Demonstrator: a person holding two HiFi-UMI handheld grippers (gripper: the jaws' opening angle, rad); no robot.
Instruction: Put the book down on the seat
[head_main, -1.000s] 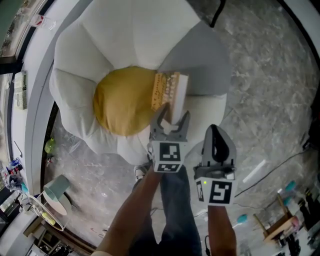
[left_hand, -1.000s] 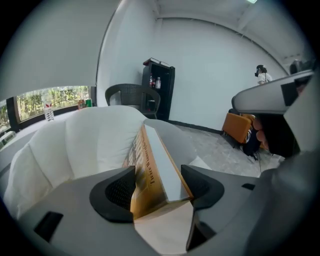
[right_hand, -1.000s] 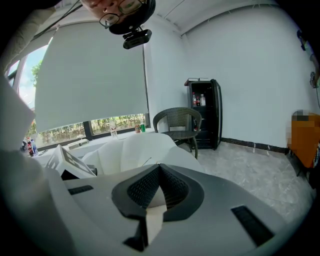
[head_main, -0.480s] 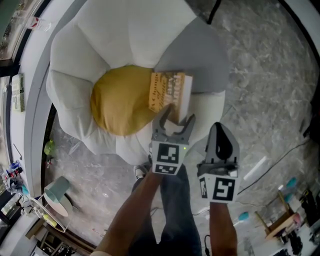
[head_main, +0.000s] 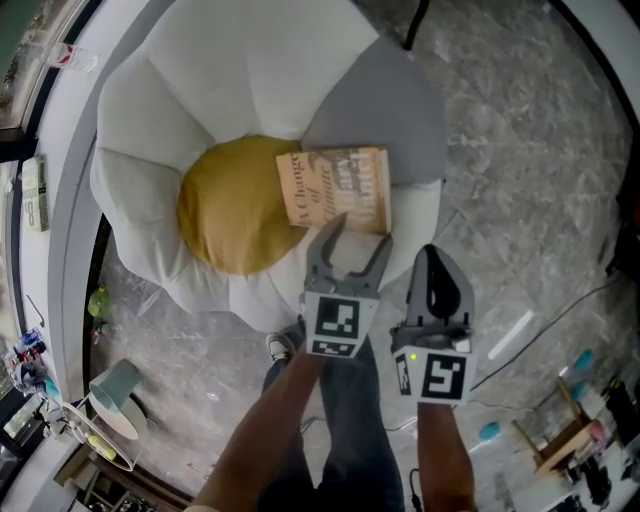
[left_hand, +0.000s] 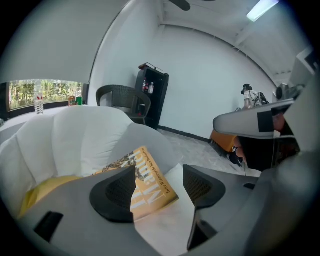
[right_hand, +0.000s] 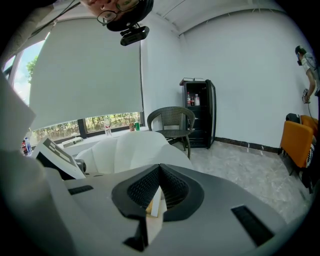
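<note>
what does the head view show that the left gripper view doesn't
Only the head view: the marker cubes and the person's forearms. Only the left gripper view: a black cabinet, a dark wicker chair and a window. Both: the left gripper, jaws apart, and the book lying on the white seat at the yellow cushion's edge.

Head view: bright, even, diffuse light; no hard shadows. White seat near overexposure toward 12 o'clock, casts only faint soft shade. Strong fisheye curvature; dark vignette at corners.

Left gripper view: ceiling light at 1 o'clock, blown out; window at 9 o'clock, bright daylight. Black circular vignette. Near foreground at 6 o'clock soft; book print legible.

Right gripper view: daylight from window strip at 9 o'clock, below drawn blind. Walls evenly lit; straight lines bowed near edges.
</note>
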